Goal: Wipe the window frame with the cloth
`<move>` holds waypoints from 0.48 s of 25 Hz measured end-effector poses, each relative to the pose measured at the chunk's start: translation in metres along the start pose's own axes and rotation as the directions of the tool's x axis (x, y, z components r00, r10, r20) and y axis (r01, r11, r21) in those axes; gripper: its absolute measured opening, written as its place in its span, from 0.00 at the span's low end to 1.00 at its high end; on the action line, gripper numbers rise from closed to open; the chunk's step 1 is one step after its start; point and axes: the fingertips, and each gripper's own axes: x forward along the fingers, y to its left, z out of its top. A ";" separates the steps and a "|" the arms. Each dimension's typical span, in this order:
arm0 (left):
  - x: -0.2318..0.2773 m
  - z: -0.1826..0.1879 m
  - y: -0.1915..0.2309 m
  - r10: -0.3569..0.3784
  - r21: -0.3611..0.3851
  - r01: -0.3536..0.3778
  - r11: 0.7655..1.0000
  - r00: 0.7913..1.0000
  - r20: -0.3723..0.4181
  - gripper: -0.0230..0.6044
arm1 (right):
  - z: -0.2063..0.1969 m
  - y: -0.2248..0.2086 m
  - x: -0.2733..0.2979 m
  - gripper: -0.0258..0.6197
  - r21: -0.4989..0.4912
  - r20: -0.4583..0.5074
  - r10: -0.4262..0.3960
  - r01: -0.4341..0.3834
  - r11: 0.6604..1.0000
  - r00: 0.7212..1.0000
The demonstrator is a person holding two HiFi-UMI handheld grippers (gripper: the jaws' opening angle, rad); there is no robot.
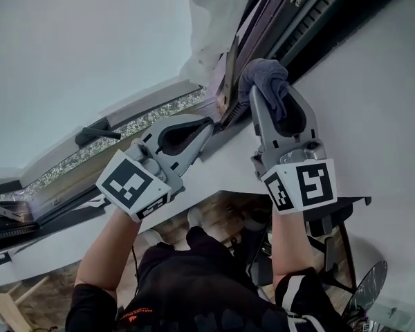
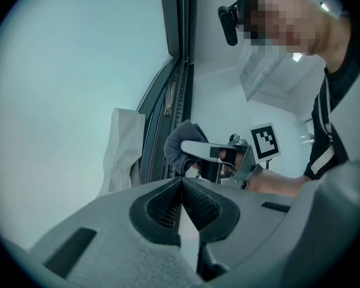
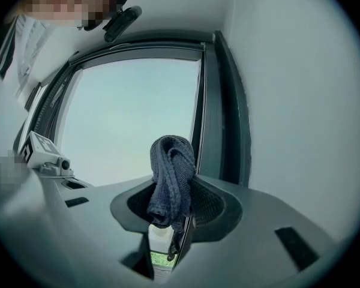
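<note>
A grey-blue cloth [image 1: 264, 80] is bunched between the jaws of my right gripper [image 1: 265, 97], which is shut on it. The cloth touches the dark window frame [image 1: 311, 16] near its corner. In the right gripper view the cloth [image 3: 171, 176] hangs folded over the jaws, with the frame's dark upright [image 3: 219, 113] just behind. My left gripper [image 1: 209, 124] is shut with nothing in it, its tip close to the lower frame rail, left of the cloth. The left gripper view shows its jaws meeting [image 2: 181, 182], with the cloth [image 2: 179, 146] beyond.
White fabric [image 1: 213, 30] hangs bunched at the frame corner, just above both grippers. A black lever [image 1: 95, 134] and a speckled strip [image 1: 149, 118] lie along the lower rail at left. White wall [image 1: 377, 102] flanks the frame at right. A chair base [image 1: 346, 254] stands below.
</note>
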 end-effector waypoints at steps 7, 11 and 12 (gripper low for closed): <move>0.008 0.023 0.000 -0.012 0.034 0.011 0.999 0.999 0.032 0.07 | 0.049 -0.012 -0.002 0.23 -0.037 0.089 -0.012 0.015 0.999 0.996; 0.011 0.029 0.000 -0.017 0.043 0.016 0.999 0.999 0.041 0.07 | 0.070 -0.018 -0.006 0.23 -0.047 0.133 -0.021 0.028 0.998 0.991; 0.012 0.030 0.000 -0.018 0.045 0.017 0.999 0.999 0.042 0.07 | 0.074 -0.019 -0.008 0.23 -0.048 0.143 -0.026 0.033 0.998 0.989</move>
